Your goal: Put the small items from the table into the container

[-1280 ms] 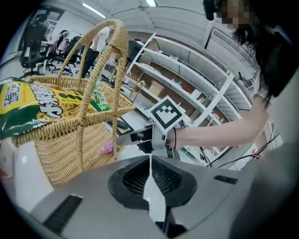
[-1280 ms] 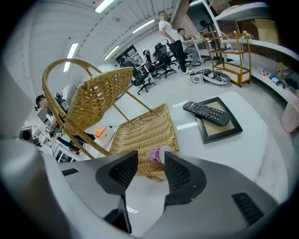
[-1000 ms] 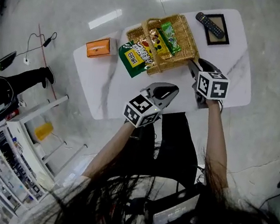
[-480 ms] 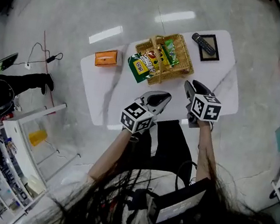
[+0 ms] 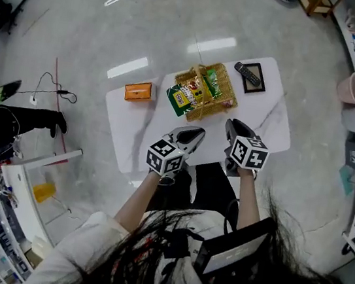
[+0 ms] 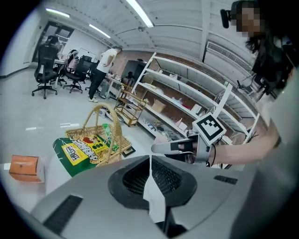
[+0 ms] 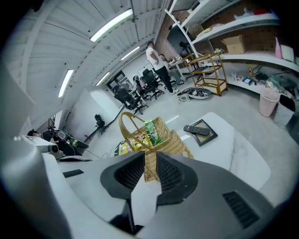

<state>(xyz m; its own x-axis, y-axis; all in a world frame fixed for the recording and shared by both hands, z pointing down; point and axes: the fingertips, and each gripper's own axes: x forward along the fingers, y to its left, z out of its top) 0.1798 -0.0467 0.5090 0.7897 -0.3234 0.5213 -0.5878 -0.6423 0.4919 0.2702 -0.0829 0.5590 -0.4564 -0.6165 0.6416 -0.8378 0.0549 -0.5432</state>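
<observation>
Lifted higher: L tool (image 5: 194, 134); 1 basket (image 5: 228, 94), 1 orange box (image 5: 138, 91), 1 remote (image 5: 248, 74).

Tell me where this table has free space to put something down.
Two bare patches of the table: the near left part in front of the orange box, and the right end in front of the remote. The far middle is crowded by the basket and its overhanging snack bag.
</observation>
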